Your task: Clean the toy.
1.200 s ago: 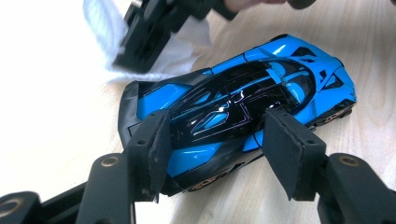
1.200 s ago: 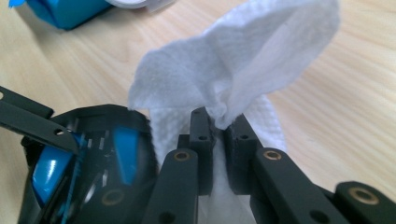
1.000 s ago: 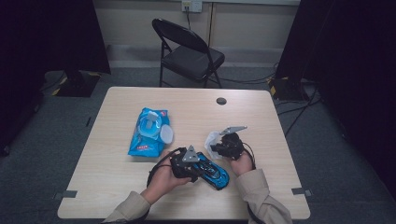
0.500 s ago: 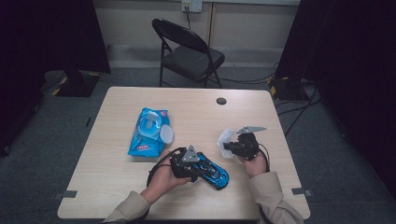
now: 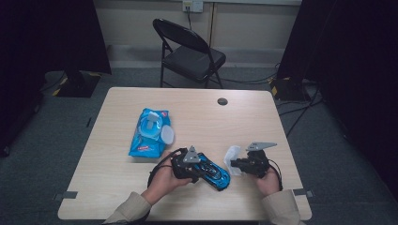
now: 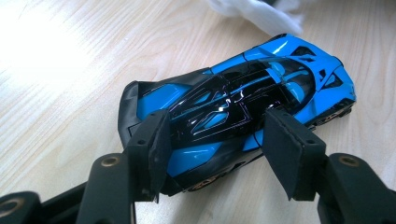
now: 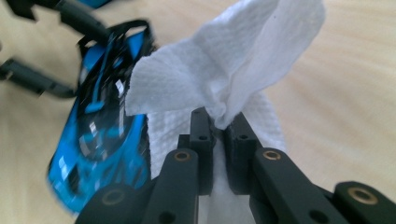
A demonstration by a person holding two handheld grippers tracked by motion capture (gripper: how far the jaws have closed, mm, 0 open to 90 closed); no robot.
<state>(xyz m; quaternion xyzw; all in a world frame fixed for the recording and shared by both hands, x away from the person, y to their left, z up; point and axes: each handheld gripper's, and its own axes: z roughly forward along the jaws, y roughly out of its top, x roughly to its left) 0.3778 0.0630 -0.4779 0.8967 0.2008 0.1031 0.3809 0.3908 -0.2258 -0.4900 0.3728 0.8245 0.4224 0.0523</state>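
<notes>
Blue and black, the toy car (image 5: 212, 170) sits on the pale wooden desk (image 5: 117, 187) close to our edge, and our left claw (image 6: 215, 140) straddles its middle, the two pads pressed against the car's flanks so that it is pinned where it stands. Our right claw (image 7: 219, 123) is pinched tight on a white paper wipe (image 7: 233, 60), a bunched fold of it rising between the pads and the rest draping loose. Seen from the high view, the right claw (image 5: 240, 165) now lies just beside the car's front end, with the wipe (image 5: 232, 157) between it and the car. A second ago that hand was farther up the desk and nearer the middle; half a second ago it had swung out toward the right edge; now it has come down and in toward the car, while the left hand and the car have kept their place. We read this as the wipe being brought to the bodywork for cleaning, the car being held firm for the stroke. Whether the wipe already touches the paint we cannot tell. The blue pack of wipes (image 5: 149, 132) lies well apart, farther up on the left side of the desk, its round lid flipped open.
</notes>
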